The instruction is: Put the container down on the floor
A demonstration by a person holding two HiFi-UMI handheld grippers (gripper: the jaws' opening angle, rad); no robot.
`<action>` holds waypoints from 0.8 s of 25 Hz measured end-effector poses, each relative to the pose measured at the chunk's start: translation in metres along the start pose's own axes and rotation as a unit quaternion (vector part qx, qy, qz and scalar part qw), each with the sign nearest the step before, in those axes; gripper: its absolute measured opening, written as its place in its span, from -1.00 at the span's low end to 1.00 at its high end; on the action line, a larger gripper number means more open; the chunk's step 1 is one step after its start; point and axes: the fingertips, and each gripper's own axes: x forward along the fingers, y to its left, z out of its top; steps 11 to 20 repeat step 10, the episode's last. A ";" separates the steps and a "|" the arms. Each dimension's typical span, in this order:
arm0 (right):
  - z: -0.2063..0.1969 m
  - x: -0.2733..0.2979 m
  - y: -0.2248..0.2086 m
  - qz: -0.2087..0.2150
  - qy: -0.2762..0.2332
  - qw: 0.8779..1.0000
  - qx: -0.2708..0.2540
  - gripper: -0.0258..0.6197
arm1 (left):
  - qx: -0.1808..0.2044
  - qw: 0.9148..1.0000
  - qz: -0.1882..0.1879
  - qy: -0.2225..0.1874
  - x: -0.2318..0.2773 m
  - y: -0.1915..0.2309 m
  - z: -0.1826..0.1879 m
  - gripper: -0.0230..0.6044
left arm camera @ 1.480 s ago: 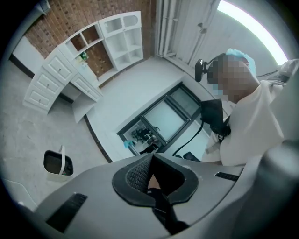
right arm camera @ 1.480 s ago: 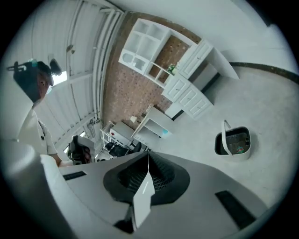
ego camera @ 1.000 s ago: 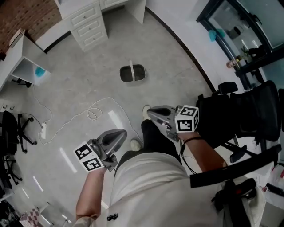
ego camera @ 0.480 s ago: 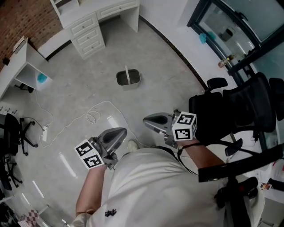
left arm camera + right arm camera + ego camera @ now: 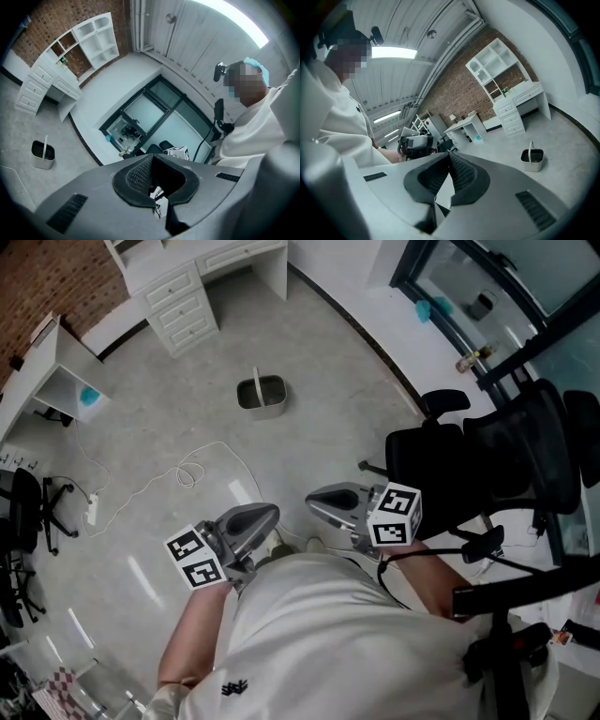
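The container [image 5: 262, 393], a small grey bucket with an upright handle, stands by itself on the grey floor, far ahead of both grippers. It also shows at the left of the left gripper view [image 5: 43, 154] and at the right of the right gripper view [image 5: 532, 160]. My left gripper [image 5: 272, 514] is held close to the person's torso, shut, with nothing between its jaws [image 5: 151, 159]. My right gripper [image 5: 314, 498] hangs beside it, also shut and empty [image 5: 450, 157]. The two point towards each other, well apart from the container.
A white desk with drawers [image 5: 178, 296] stands at the back and a white side table [image 5: 47, 362] at the left. A cable [image 5: 187, 474] with a power strip [image 5: 91, 512] lies on the floor. A black office chair [image 5: 487, 465] is close on the right.
Both grippers have drawn back from the container, still shut and empty. The person's leg and shoes have dropped out of the head view.
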 end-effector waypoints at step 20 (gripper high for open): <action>-0.008 -0.044 0.003 0.012 0.007 1.000 -0.014 -0.87 | -0.011 1.000 0.018 0.002 0.032 -0.028 -0.023 -0.90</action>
